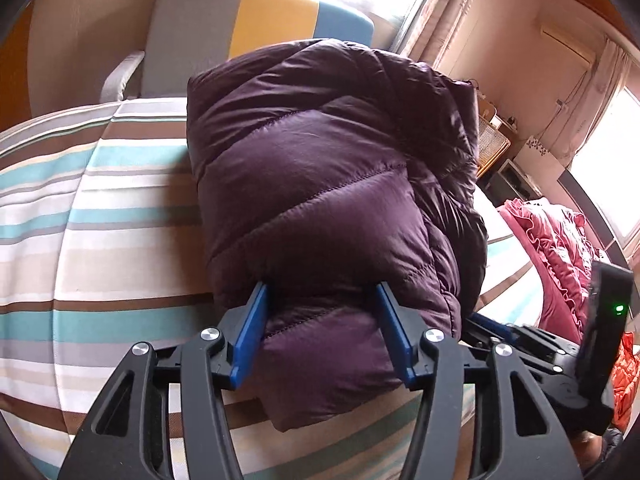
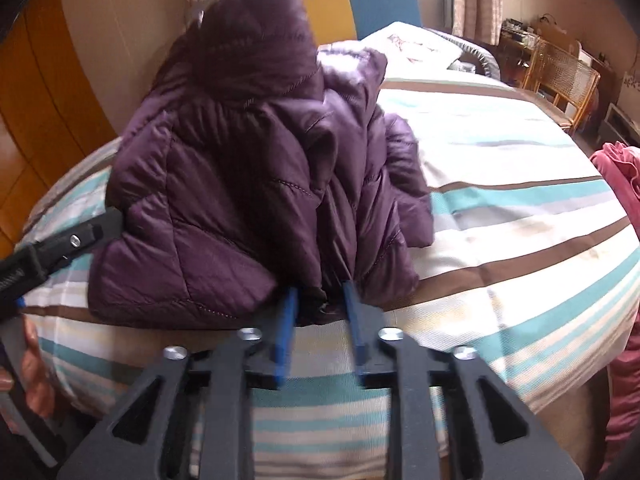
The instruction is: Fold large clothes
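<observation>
Lying lengthwise away from both tongs, folded purple jacket (image 1: 328, 200) on bedspread (image 1: 100, 220).

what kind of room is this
Most likely a home bedroom. The purple puffer jacket lies on a bed with a striped sheet, a padded headboard stands behind it, and curtained windows and a rattan chair sit along the wall.
</observation>
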Available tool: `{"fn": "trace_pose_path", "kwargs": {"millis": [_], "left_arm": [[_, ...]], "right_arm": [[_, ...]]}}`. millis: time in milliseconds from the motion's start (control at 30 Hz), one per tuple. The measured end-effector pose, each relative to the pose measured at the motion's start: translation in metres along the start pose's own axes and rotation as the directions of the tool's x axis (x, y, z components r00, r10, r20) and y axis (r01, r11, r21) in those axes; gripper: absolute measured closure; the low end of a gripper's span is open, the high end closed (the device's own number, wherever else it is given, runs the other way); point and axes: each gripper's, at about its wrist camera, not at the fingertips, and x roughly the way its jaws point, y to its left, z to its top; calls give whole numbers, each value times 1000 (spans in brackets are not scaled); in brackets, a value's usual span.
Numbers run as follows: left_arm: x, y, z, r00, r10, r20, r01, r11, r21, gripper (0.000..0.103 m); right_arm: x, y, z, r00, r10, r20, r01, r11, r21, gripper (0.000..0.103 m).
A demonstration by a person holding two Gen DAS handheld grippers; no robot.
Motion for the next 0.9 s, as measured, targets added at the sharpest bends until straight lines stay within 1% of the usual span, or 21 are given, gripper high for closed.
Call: {"fn": "trace_pose_path", "kwargs": {"millis": [33, 67, 133, 267, 300, 367, 467, 567, 633, 767, 800, 900], "left_arm": [[-1, 1, 1, 1000, 0, 5, 0, 1000, 0, 48], [-5, 0, 1, 1000, 2, 16, -2, 1000, 2, 48], [-10, -2, 2, 1000, -1, 26, 1, 1000, 3, 48], [-21, -4, 3, 998, 6, 55, -6, 1000, 7, 46], [-24, -4, 4, 998, 10, 63, -10, 1000, 9, 44], [-29, -3, 6, 997, 17, 77, -18, 1000, 8, 44], [-36, -4, 8, 995, 30, 91, -30, 1000, -3, 44], [-39, 1, 12, 994, 50, 102, -48, 999, -19, 44], [-40, 5, 14, 993, 63, 103, -60, 998, -30, 44], [-36, 15, 22, 990, 98, 98, -93, 994, -58, 44], [-34, 17, 23, 990, 106, 95, -101, 993, -62, 44], [-27, 23, 30, 989, 118, 85, -112, 991, -76, 44]], "right_arm": [[-5, -1, 0, 1000, -11, 19, 11, 1000, 2, 46], [-13, -1, 0, 999, -16, 42, 16, 1000, 0, 46], [-22, 0, 1, 998, -17, 55, 17, 1000, 4, 46], [-41, 8, -4, 994, -49, 102, 53, 998, -37, 46], [-46, 9, -3, 993, -46, 113, 51, 998, -41, 46], [-53, 15, 0, 989, -43, 139, 51, 998, -49, 46], [-63, 28, 4, 985, -19, 170, 30, 998, -60, 46], [-65, 40, 16, 982, 3, 188, 12, 997, -81, 46], [-61, 46, 22, 981, 19, 192, -1, 996, -93, 50], [-53, 62, 32, 981, 27, 190, -8, 994, -105, 51], [-50, 66, 34, 981, 29, 192, -8, 994, -110, 53], [-42, 71, 47, 981, 27, 193, -6, 994, -107, 53]]}}
